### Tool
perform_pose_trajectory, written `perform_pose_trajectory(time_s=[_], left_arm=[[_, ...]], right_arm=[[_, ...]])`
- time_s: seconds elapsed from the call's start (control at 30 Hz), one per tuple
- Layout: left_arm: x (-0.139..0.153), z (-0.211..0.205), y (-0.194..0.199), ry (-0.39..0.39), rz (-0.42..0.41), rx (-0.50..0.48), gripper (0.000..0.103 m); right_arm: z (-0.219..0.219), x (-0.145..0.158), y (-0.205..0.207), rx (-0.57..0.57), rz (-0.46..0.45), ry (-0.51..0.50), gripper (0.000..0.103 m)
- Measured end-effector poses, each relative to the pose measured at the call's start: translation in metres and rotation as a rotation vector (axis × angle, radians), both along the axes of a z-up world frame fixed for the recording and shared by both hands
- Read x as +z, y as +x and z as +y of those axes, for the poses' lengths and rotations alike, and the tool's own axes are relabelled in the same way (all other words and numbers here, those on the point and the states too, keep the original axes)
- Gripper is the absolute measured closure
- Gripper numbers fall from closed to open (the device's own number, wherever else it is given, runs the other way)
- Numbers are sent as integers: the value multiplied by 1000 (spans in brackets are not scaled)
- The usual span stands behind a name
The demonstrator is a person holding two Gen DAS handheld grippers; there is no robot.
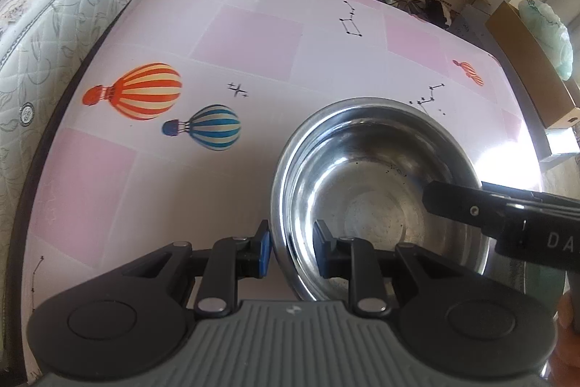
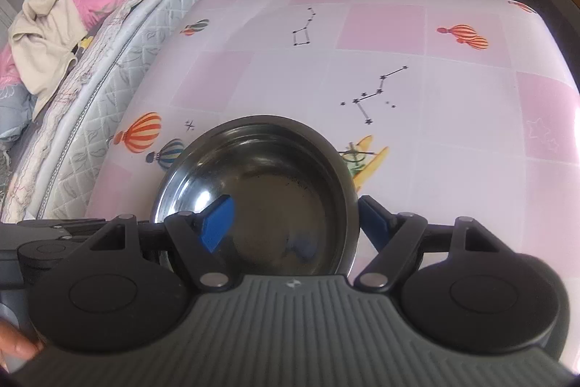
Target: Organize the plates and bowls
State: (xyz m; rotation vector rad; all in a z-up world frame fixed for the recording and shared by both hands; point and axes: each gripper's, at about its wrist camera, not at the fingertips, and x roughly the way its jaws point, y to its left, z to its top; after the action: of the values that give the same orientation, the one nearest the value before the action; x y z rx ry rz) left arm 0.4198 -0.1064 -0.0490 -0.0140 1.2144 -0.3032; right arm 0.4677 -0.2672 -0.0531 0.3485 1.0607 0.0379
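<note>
The steel bowl [image 1: 377, 194] is sitting on the balloon-print counter [image 1: 217, 35], straddled at its rim from both sides. The left gripper [image 1: 291, 251] is bracketing the bowl's left wall, one pad outside, one inside, jaws narrowly parted, seemingly not yet clamped. The right gripper [image 2: 295, 223] is spread wide across the bowl's right wall, released. Both are equally near.

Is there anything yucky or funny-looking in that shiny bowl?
Yes. The steel bowl has small dark specks scattered over its inside bottom, so it looks dirty. Nothing is spilled on the table.
</note>
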Motion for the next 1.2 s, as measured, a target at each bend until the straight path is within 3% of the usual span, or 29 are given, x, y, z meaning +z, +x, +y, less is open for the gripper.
perform_pose_trajectory(time_s=[0.13, 0.27, 0.4, 0.7, 0.87, 0.93, 1.03, 1.2], left_arm=[[4, 16, -4, 15, 0, 15, 77], [18, 20, -13, 36, -48, 21, 56], [38, 22, -24, 33, -121, 10, 48], [74, 3, -66, -2, -235, -98, 36], [89, -14, -89, -44, -277, -179, 26], [94, -21, -98, -58, -300, -206, 21], [101, -33, -112, -74, -341, -251, 17], [107, -48, -125, -91, -358, -303, 13]], right_arm=[[20, 1, -4, 37, -2, 15, 28], [28, 14, -12, 54, -49, -77, 29], [19, 42, -30, 43, -130, -110, 25], [-25, 97, -108, -60, -264, -73, 15], [-47, 118, -160, -119, -302, -110, 10], [-54, 128, -180, -142, -322, -140, 1], [-62, 145, -208, -186, -353, -212, 1], [-68, 168, -242, -288, -364, -424, 1]])
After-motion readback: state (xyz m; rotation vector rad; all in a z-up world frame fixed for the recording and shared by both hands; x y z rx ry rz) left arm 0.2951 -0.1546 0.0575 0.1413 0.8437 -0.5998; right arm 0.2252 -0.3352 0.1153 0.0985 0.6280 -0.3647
